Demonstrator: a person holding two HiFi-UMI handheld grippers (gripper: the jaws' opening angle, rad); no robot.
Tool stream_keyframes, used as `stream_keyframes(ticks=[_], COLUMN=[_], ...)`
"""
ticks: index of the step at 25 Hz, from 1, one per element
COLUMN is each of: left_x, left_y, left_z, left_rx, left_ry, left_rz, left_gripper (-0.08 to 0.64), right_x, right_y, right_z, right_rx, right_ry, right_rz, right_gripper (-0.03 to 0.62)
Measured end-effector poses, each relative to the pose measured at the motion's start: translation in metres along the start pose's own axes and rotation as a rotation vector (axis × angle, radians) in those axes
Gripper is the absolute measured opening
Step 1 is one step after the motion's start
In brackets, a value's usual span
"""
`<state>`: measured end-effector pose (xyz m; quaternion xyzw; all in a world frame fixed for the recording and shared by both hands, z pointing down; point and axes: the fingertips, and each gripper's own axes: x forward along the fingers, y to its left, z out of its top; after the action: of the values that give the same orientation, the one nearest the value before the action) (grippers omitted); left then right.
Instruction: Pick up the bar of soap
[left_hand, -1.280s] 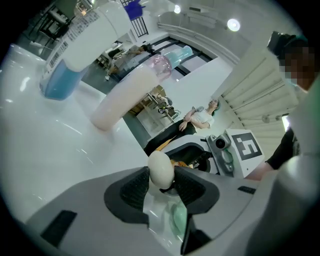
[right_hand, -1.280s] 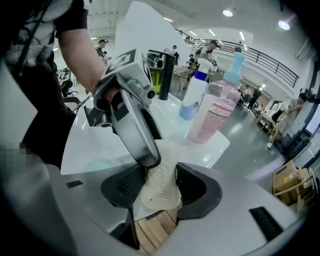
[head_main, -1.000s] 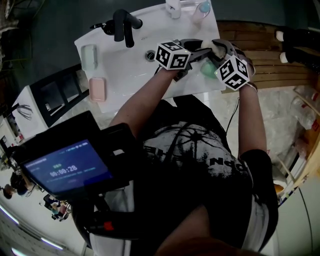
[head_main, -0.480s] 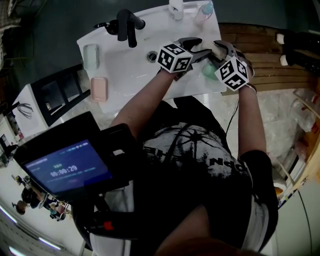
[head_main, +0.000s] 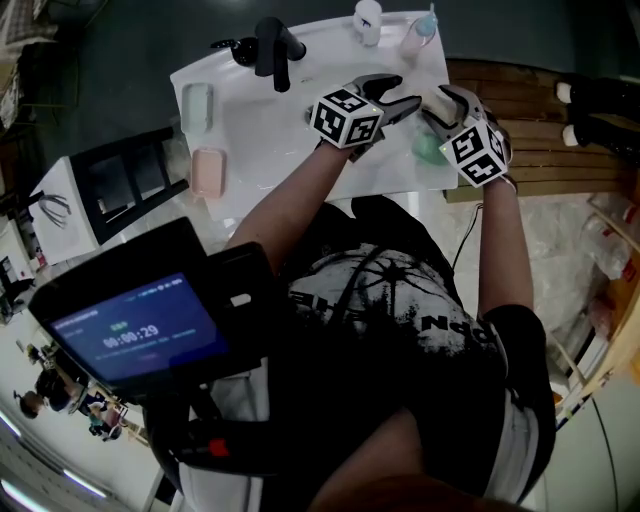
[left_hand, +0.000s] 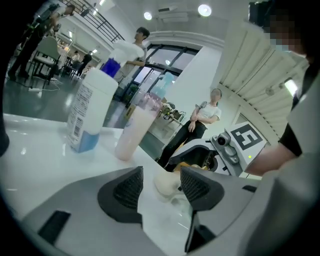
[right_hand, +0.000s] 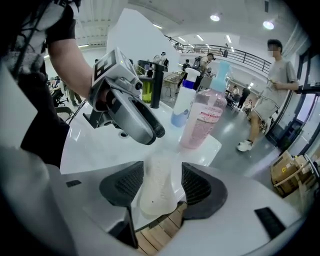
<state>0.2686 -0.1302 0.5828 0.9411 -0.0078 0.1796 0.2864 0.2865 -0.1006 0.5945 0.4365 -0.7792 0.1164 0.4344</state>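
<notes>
The pale green bar of soap (head_main: 428, 150) stands on edge between the pads of my right gripper (head_main: 432, 125), over the front right edge of the white sink counter (head_main: 300, 150). In the right gripper view the soap (right_hand: 157, 187) fills the gap and the pads lie against its flat sides; these jaws have just been opening a little. My left gripper (head_main: 400, 92) is just left of it. Its jaws have just been opening and now stand wide. In the left gripper view the soap (left_hand: 166, 184) shows ahead between the left gripper's fingers, apart from both pads.
At the counter's back stand a black faucet (head_main: 278, 48), a white and blue bottle (head_main: 367, 20) and a pink bottle (head_main: 418, 35). A green case (head_main: 198, 103) and a pink case (head_main: 208, 172) lie at its left. Wooden slats (head_main: 540, 110) run to the right, below the counter edge.
The left gripper's jaws have spread apart and it has drawn slightly back from the soap. The right gripper has stayed at the counter's front edge with the soap between its jaws.
</notes>
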Motion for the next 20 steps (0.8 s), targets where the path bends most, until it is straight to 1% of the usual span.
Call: stream_keyframes(ticks=[3, 5, 8, 12, 14, 16, 18, 20], left_x=[-0.015, -0.027, -0.047, -0.08, -0.099, -0.118, -0.137, -0.157], left_y=[0.004, 0.005, 0.004, -0.002, -0.007, -0.013, -0.021, -0.031], left_z=[0.01, 0.019, 0.031, 0.044, 0.053, 0.065, 0.076, 0.089], left_rx=[0.017, 0.037, 0.078, 0.147, 0.171, 0.197, 0.231, 0.266], left_ry=[-0.026, -0.041, -0.07, -0.118, -0.149, -0.183, -0.214, -0.247], left_rz=[0.024, 0.041, 0.069, 0.101, 0.113, 0.123, 0.129, 0.129], left_gripper=[0.241, 0.22, 0.163, 0.073, 0.042, 0.017, 0.014, 0.012], right_x=[-0.006, -0.01, -0.019, -0.032, -0.041, -0.05, -0.061, -0.07], right_y=[-0.004, -0.007, -0.011, -0.007, -0.003, 0.0, 0.004, 0.01], right_z=[0.01, 0.021, 0.038, 0.065, 0.082, 0.099, 0.115, 0.131], right_rx=[0.011, 0.008, 0.011, 0.023, 0.021, 0.024, 0.039, 0.051], right_ry=[-0.031, -0.062, -0.111, -0.186, -0.229, -0.263, -0.285, -0.316], right_rz=[-0.031, -0.063, -0.117, -0.164, -0.185, -0.205, -0.224, -0.224], right_gripper=[0.23, 0.227, 0.178, 0.098, 0.063, 0.038, 0.025, 0.021])
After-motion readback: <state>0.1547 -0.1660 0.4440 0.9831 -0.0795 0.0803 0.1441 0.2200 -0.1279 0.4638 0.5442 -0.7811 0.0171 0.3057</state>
